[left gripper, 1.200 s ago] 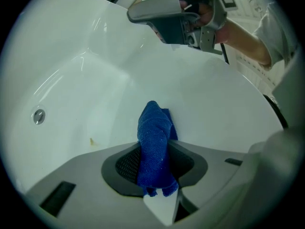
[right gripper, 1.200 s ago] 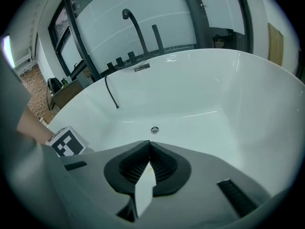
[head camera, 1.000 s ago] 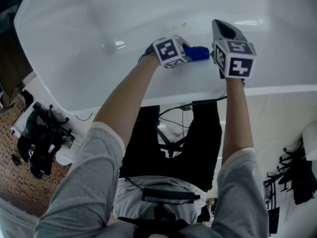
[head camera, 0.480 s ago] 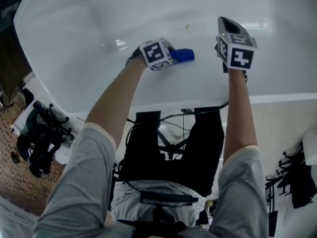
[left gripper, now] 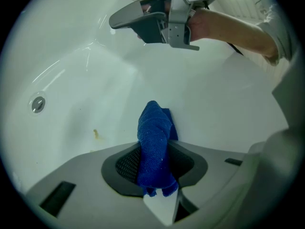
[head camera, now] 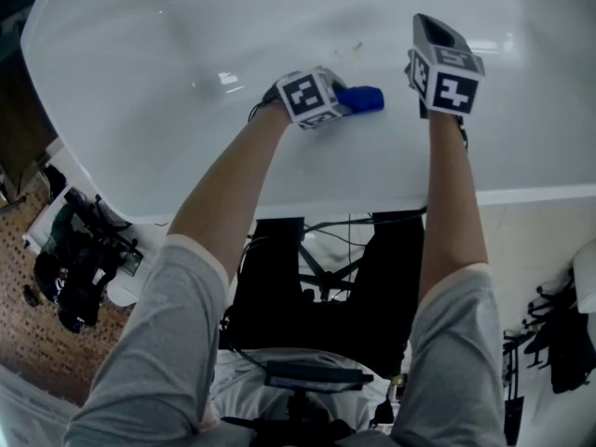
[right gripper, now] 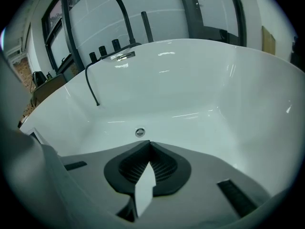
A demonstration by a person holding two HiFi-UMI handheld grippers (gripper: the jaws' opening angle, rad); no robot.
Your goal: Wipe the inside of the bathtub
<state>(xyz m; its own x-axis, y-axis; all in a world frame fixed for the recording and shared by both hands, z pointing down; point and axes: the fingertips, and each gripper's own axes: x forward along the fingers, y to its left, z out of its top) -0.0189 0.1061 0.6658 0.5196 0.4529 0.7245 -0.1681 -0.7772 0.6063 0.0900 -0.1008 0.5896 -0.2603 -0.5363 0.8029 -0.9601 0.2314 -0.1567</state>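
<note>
Left gripper (left gripper: 155, 165): jaws clamped on blue cloth (left gripper: 153, 132), which lies against the bathtub (head camera: 130, 110) inner wall below the near rim. Right gripper (right gripper: 148, 168): jaws together, empty, alongside. Yellowish speck (left gripper: 95, 134) just beyond cloth; advisable: firm flat contact, overlapping strokes toward it. Round metal fitting (left gripper: 38, 104) farther off.

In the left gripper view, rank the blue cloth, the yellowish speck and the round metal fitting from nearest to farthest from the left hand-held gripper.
1. Blue cloth: clamped in the jaws of the left hand-held gripper.
2. Yellowish speck: on the tub just beyond, to the left.
3. Round fitting: farther left, up the wall.
</note>
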